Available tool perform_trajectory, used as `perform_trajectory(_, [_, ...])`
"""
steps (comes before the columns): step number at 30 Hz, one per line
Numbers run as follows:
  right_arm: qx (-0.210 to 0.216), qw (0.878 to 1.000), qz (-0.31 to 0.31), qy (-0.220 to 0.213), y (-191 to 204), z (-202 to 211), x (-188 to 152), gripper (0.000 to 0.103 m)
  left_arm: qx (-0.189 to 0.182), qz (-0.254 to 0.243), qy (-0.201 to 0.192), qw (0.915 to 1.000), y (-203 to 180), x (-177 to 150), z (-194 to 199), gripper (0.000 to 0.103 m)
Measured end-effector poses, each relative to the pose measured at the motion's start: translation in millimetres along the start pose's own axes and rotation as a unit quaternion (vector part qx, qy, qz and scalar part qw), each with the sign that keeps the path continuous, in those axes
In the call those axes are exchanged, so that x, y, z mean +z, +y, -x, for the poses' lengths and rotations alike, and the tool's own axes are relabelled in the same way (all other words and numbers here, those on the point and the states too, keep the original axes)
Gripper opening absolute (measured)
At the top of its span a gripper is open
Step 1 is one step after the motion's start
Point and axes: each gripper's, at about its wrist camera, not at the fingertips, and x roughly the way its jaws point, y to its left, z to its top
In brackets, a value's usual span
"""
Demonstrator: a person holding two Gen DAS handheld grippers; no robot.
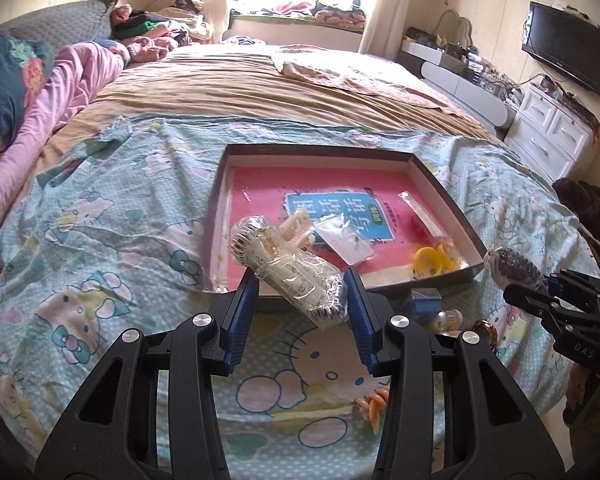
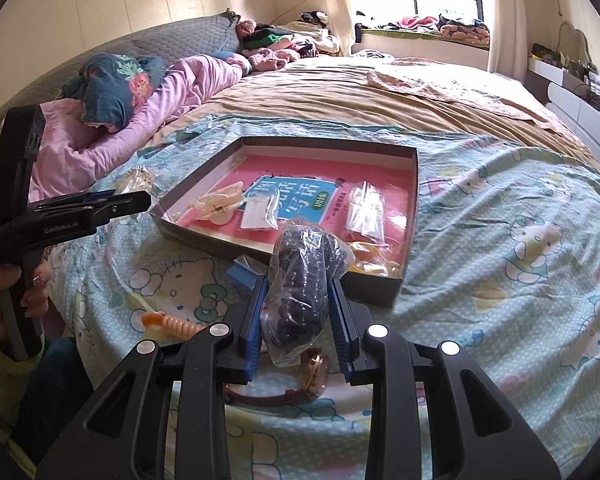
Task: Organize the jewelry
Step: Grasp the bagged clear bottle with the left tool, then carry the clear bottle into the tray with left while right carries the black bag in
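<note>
Left gripper (image 1: 302, 284) pinching bagged pale bracelet (image 1: 288, 270) over tray (image 1: 446, 196) near rim; right gripper (image 2: 298, 300) clamping bagged dark beads (image 2: 304, 280) short of the rim. Slick plastic: you risk slip, drop outside tray.

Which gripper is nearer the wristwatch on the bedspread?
Right. The right gripper, holding the dark bead bag, hangs just above the wristwatch; the left gripper sits farther left.

Blue fingers (image 1: 244, 312); pink-lined box (image 1: 440, 184); cartoon-cat sheet (image 1: 100, 260), light blue; dark beads (image 2: 304, 284); cream bracelet (image 1: 288, 272)
</note>
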Motion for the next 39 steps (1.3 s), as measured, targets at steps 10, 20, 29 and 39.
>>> perform_trajectory(10, [0.013, 1.000, 0.014, -0.009, 16, -9, 15, 0.028, 0.010, 0.023, -0.005, 0.9997, 21, 5, -2, 0.035])
perform_trajectory(20, [0.011, 0.999, 0.014, -0.030, 19, -13, 37, 0.028, 0.000, 0.024, -0.004, 0.9997, 20, 14, -8, 0.035])
perform_trajectory(29, [-0.007, 0.999, 0.001, -0.047, 0, -17, 55, 0.028, -0.030, 0.012, 0.010, 0.9994, 8, 37, -22, 0.035])
perform_trajectory(39, [-0.036, 0.998, -0.019, -0.049, -25, -30, 69, 0.028, -0.043, -0.023, 0.018, 0.9987, -13, 60, -49, 0.035])
